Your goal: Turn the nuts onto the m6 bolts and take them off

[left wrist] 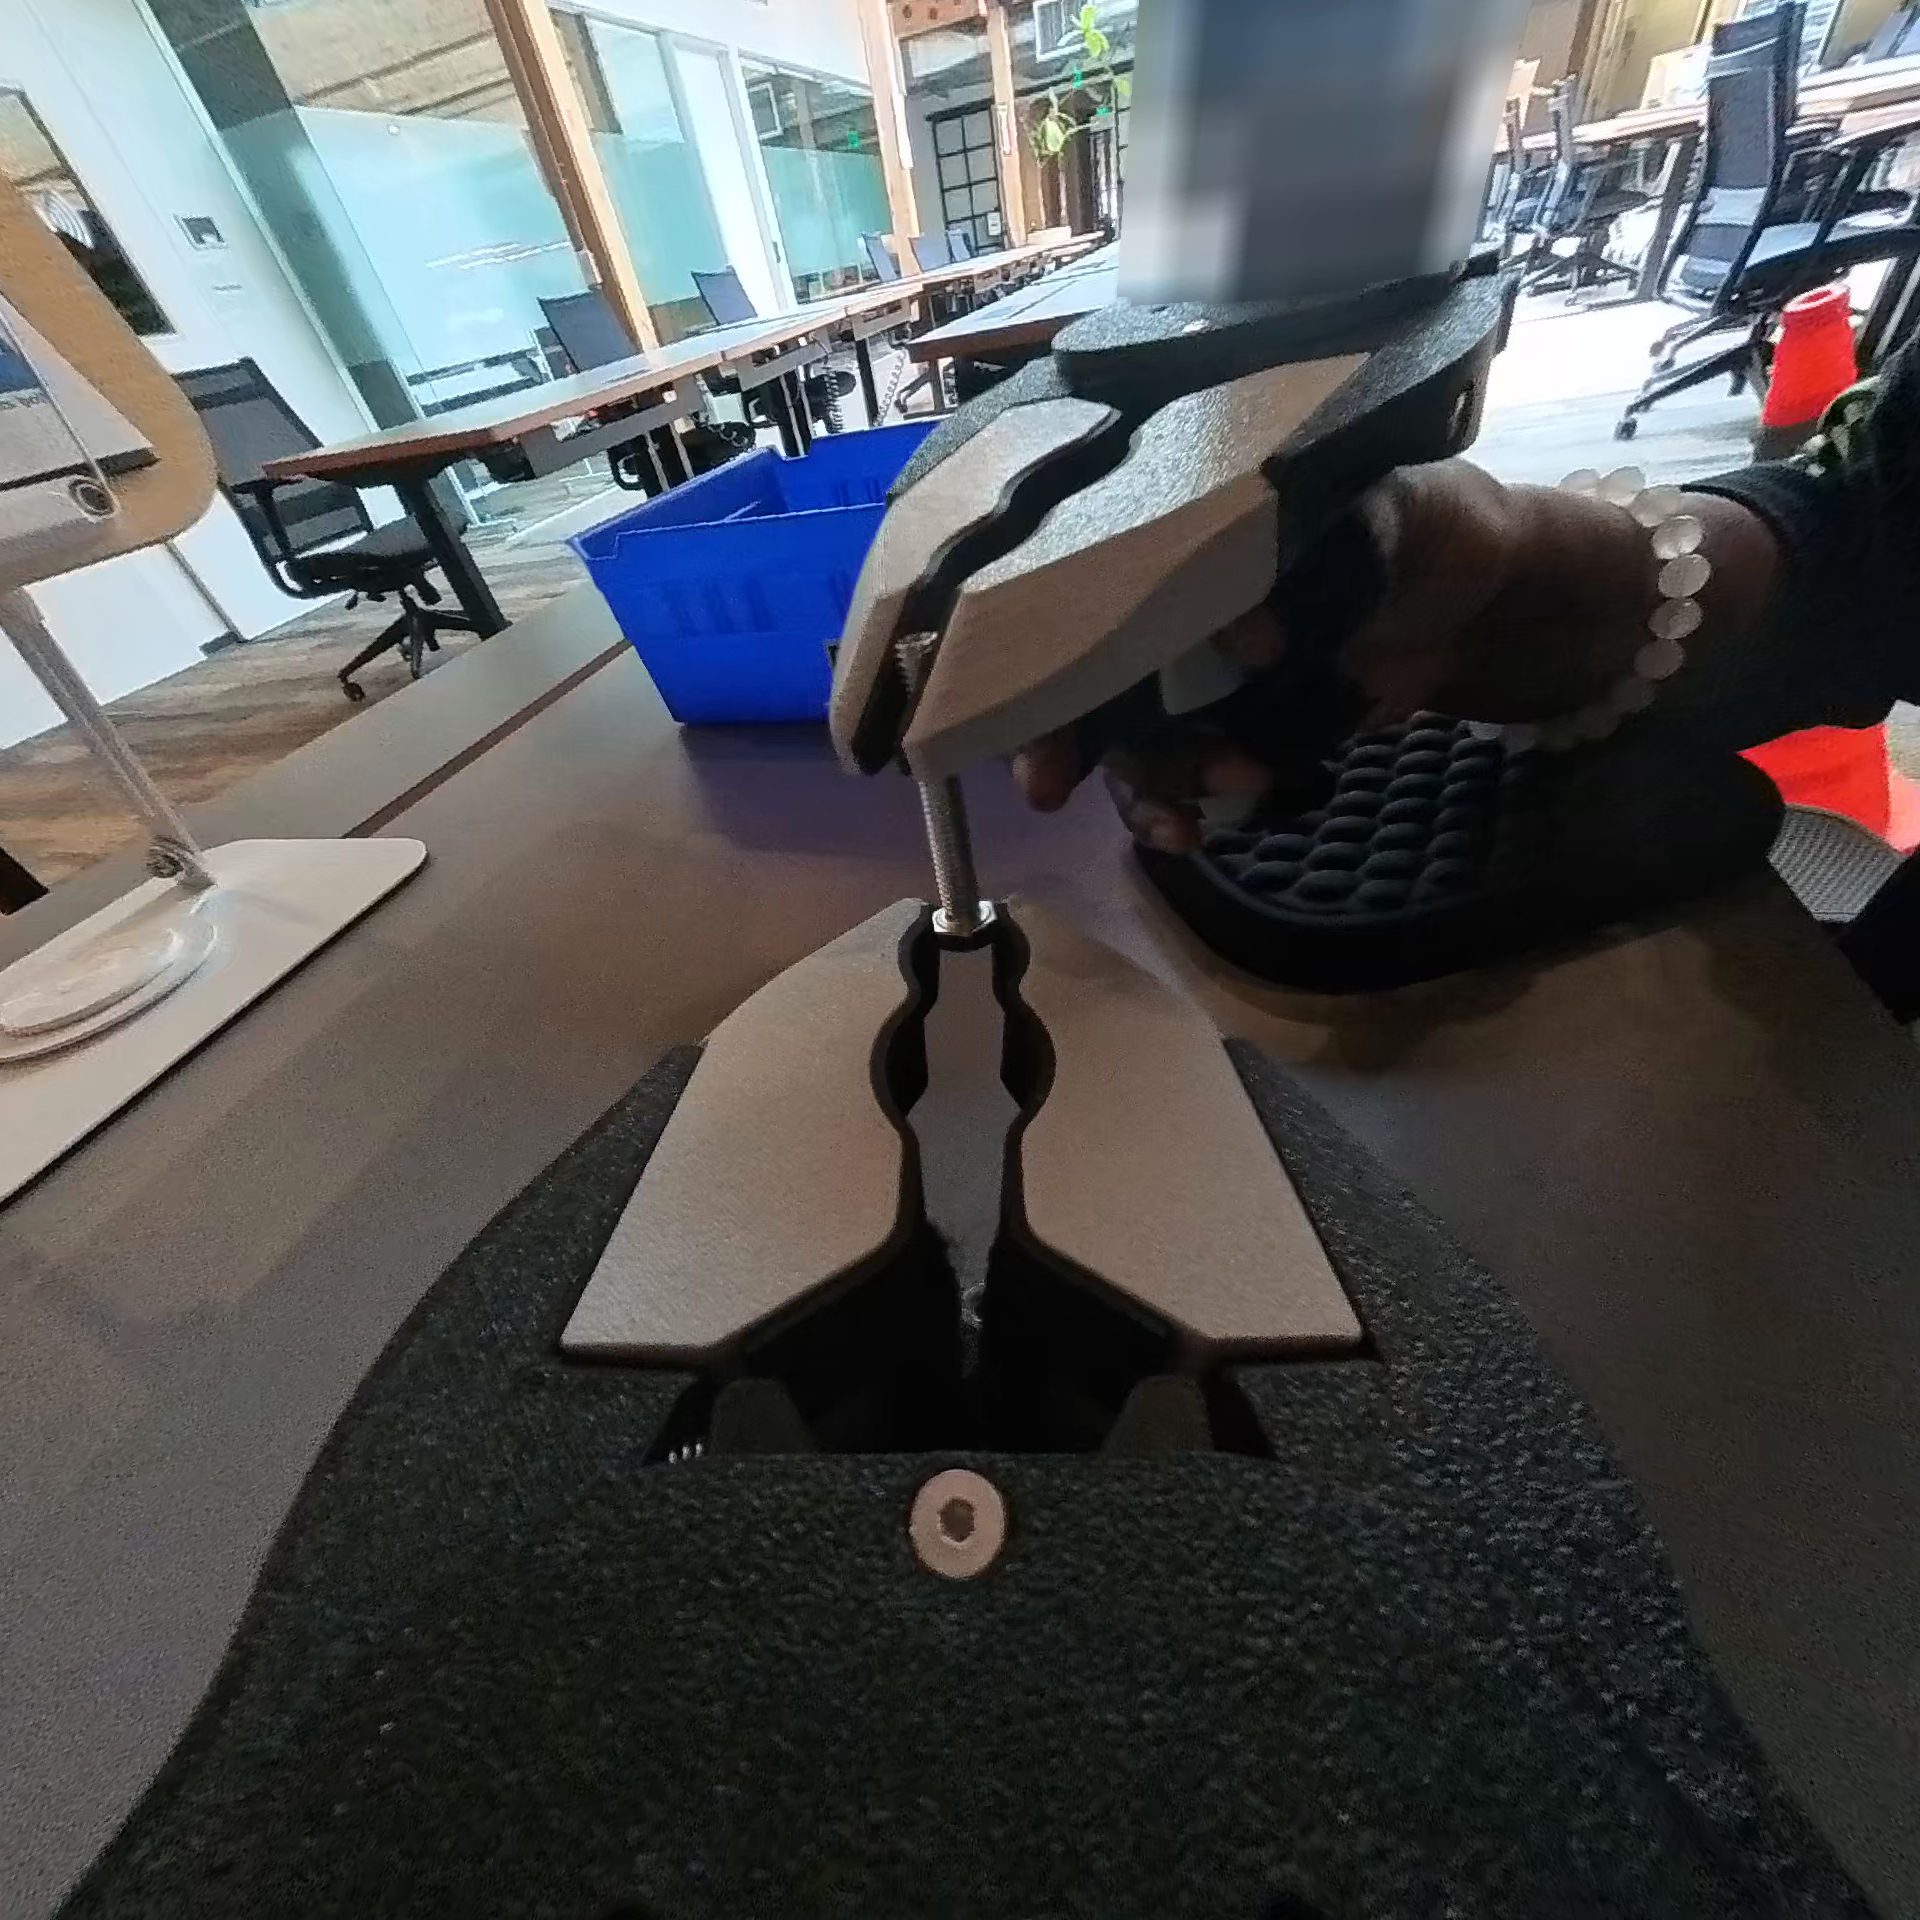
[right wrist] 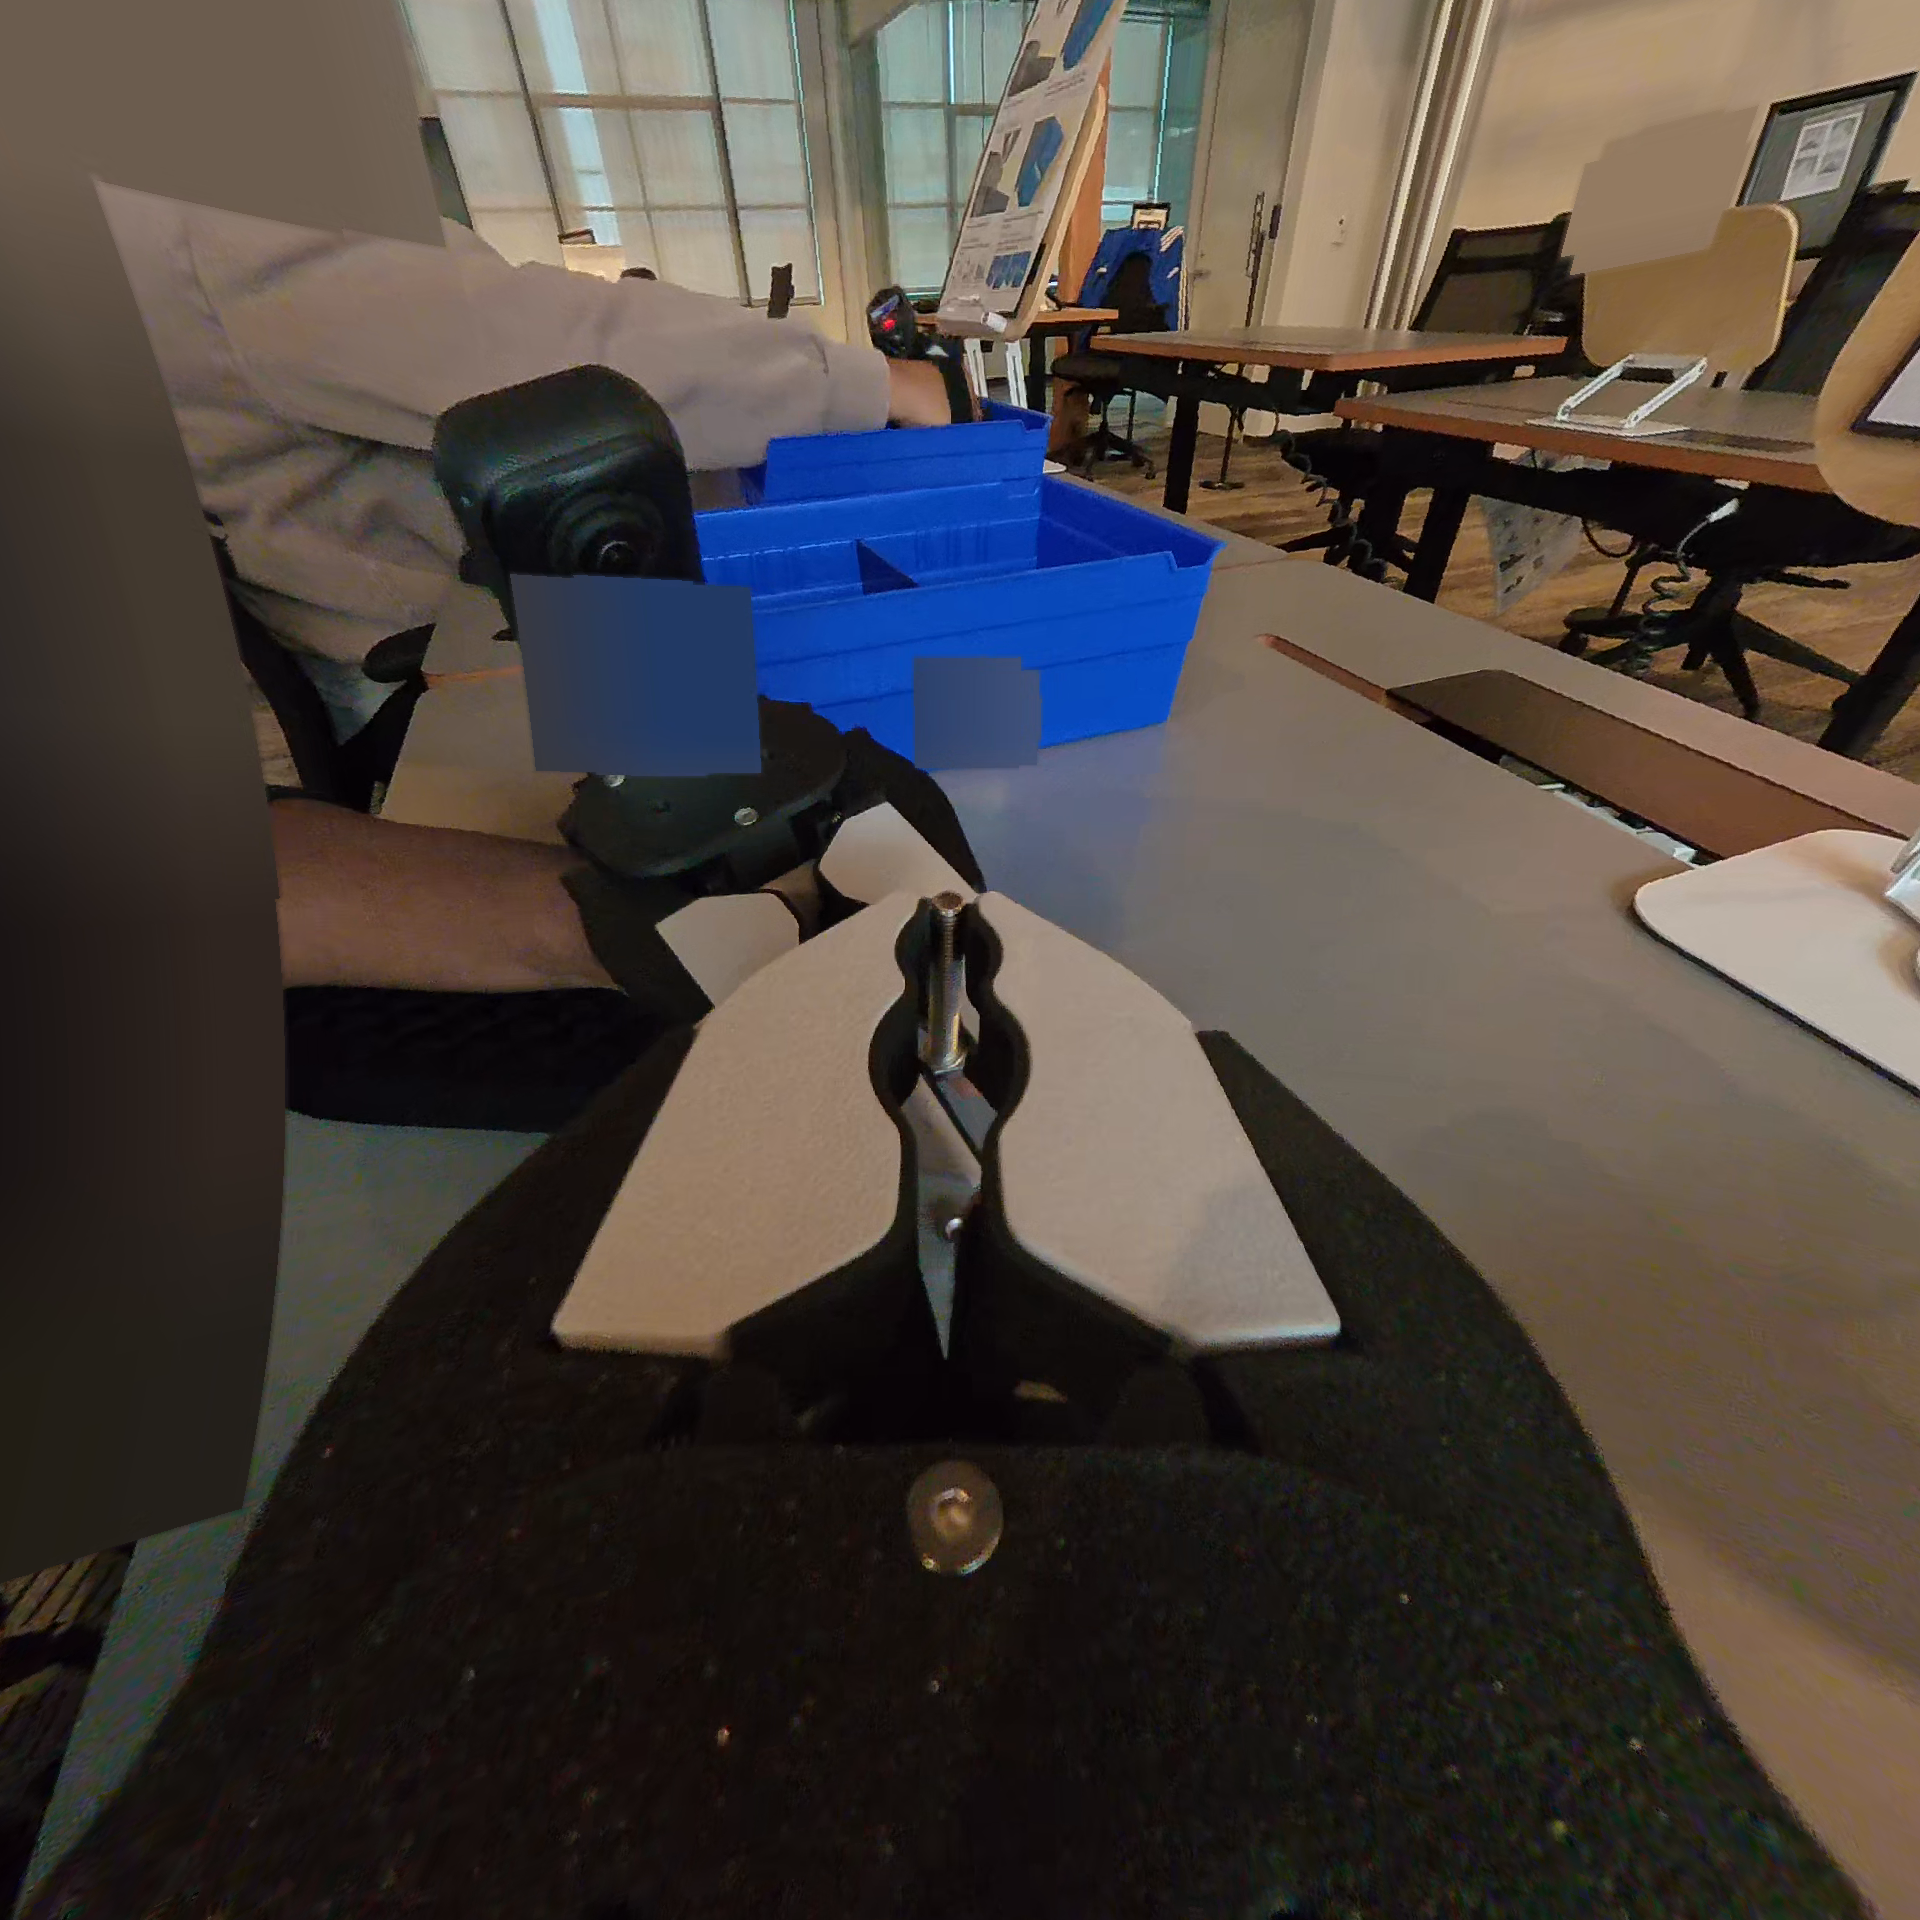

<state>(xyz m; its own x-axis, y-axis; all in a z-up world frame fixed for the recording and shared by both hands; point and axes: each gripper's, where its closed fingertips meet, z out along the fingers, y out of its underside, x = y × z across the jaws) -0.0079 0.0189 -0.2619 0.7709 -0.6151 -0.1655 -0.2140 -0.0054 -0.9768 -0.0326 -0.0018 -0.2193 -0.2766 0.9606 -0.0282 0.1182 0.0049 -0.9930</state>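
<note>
Right tool [left wrist: 899,717] tilted down, gripping bolt [left wrist: 948,847] upright

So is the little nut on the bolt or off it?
On: the nut sits around the bolt threads.

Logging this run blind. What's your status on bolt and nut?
Right tongs clamp the bolt upright. Left tongs pinch the nut at its lower end. Table beneath; blue bin well behind.

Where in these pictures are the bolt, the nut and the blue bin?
Bolt [left wrist: 948,847]: left wrist view, on the threaded shank.
Nut [left wrist: 964,920]: left wrist view, on its hex face between the near fingertips.
Blue bin [right wrist: 935,623]: right wrist view, on its front wall.
</note>
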